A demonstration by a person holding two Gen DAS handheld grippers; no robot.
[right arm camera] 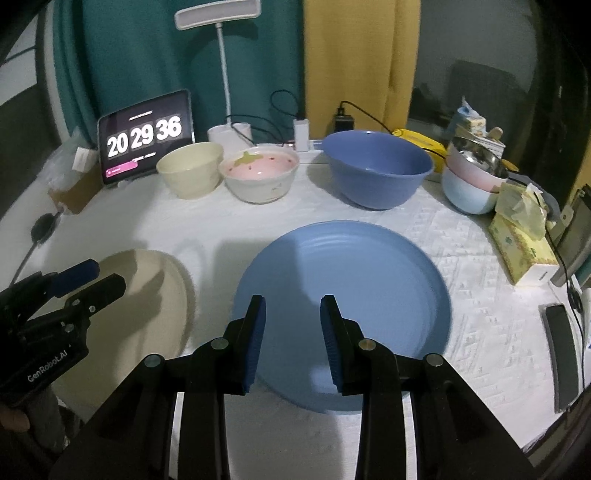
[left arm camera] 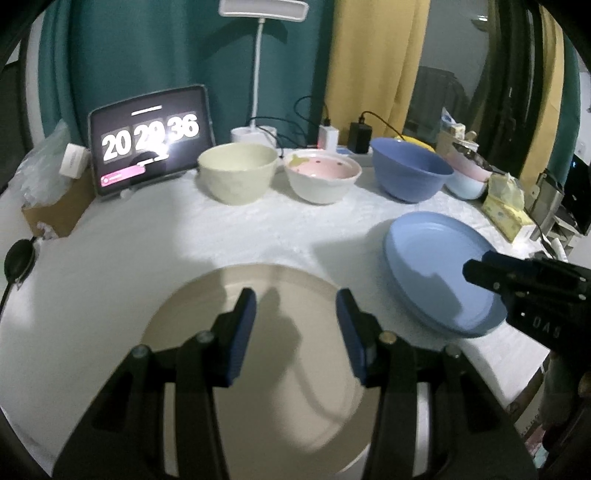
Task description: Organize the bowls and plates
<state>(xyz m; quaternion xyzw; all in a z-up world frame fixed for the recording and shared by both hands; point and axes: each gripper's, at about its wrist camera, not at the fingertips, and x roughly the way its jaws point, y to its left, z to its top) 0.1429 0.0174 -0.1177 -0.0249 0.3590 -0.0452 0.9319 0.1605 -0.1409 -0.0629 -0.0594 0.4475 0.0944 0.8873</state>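
Because the round beige plate [left arm camera: 255, 369] and round blue plate [right arm camera: 343, 314] lie side by side on the white table [right arm camera: 480, 295], each gripper hovers over one: left gripper [left arm camera: 295, 328] and right gripper [right arm camera: 291, 332] are partly open, holding nothing. Cream, pink-lined and blue bowls [right arm camera: 378, 168] line the back, probably awaiting stacking.

Dim room, cool cast. Light comes from the lamp [left arm camera: 263, 7] overhead at the back; the cloth [left arm camera: 288, 229] blows out white mid-table. Tablet [left arm camera: 149, 138] shows glare in the left view, digits smeared; cleaner in the right view. Gripper shadows fall on the beige plate [left arm camera: 258, 354] and blue plate [right arm camera: 343, 295]. Heavy fisheye bend, black vignette in the corners. Near fingers are soft.
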